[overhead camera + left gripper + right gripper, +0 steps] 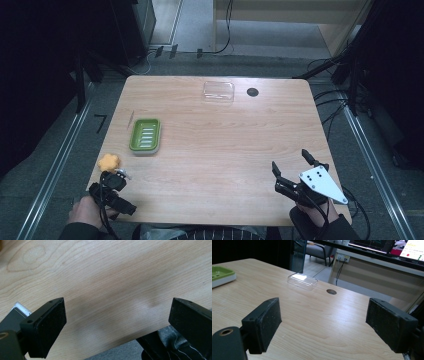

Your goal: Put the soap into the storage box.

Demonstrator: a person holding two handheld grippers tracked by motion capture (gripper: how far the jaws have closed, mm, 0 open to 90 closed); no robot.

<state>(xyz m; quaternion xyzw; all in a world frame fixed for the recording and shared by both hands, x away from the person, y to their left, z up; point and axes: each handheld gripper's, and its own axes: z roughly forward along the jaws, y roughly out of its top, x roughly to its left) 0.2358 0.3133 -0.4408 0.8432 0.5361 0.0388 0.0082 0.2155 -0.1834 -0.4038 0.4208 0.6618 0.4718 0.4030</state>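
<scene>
My left gripper (119,176) is at the table's near left corner, held in a hand. In the left gripper view it (117,320) stands open over bare wood close to the table's edge, with nothing between the jaws. An orange lumpy piece (109,162) lies just beyond it, apart from the jaws. My right gripper (290,161) hovers open over the near right part of the table, and in its own view it (323,320) is empty. A green soap dish (145,135) (220,275) sits at mid-left. A clear plastic box (218,92) (302,280) lies at the far middle.
The wooden table (215,150) has a small round dark hole (252,92) (331,291) next to the clear box. A thin stick (131,119) lies beside the green dish. Cables and dark stands ring the table on the floor.
</scene>
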